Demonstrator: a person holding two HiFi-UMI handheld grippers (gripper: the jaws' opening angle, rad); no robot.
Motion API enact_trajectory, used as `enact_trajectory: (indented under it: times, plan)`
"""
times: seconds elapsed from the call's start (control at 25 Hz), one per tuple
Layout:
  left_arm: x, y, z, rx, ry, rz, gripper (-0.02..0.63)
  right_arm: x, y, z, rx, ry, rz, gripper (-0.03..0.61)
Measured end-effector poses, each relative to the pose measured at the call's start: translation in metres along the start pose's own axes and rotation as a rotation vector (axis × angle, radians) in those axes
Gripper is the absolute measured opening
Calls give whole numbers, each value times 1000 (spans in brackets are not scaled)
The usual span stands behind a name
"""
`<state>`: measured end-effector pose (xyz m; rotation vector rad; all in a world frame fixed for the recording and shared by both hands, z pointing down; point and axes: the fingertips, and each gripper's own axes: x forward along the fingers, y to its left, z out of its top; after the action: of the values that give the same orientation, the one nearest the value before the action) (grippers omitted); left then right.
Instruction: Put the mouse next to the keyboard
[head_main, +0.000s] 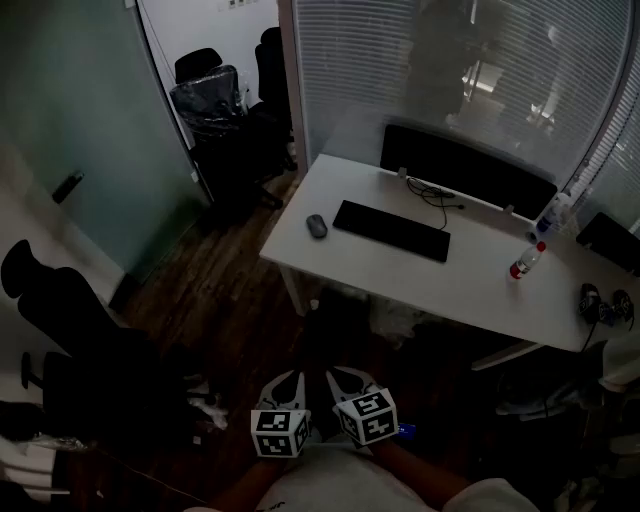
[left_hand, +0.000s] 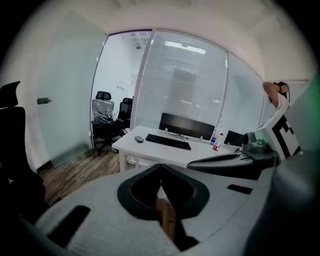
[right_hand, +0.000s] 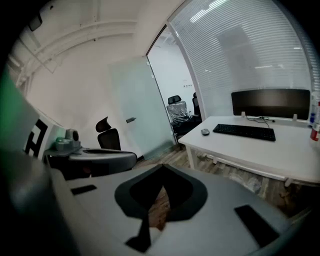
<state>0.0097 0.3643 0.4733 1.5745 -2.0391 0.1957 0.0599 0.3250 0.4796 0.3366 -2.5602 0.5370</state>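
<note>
Holding the left gripper (head_main: 287, 383) and right gripper (head_main: 346, 381) at bottom centre, we have both sets of jaws closed and empty. Our mouse (head_main: 317, 226) lies on the white surface (head_main: 450, 285), just left of the keyboard (head_main: 391, 230).

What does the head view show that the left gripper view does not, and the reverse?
Only the head view: the left gripper seen from outside with its marker cube, and the person's forearm.
Only the left gripper view: the ceiling, and that gripper's jaws seen from behind, closed together with nothing between them.
Both: the white desk with the mouse lying just off one end of the keyboard, the red-capped bottle, and the right gripper.
</note>
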Motion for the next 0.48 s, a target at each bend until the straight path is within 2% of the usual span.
enact_trajectory:
  times: [0.28,0.48]
  plan:
    - [34,22,12,-29,9,-4,5,28,-22,14,19,-1,-18,5]
    - [85,43,40,-10,4,-46,6,70,-49,41,23,1,-44,5]
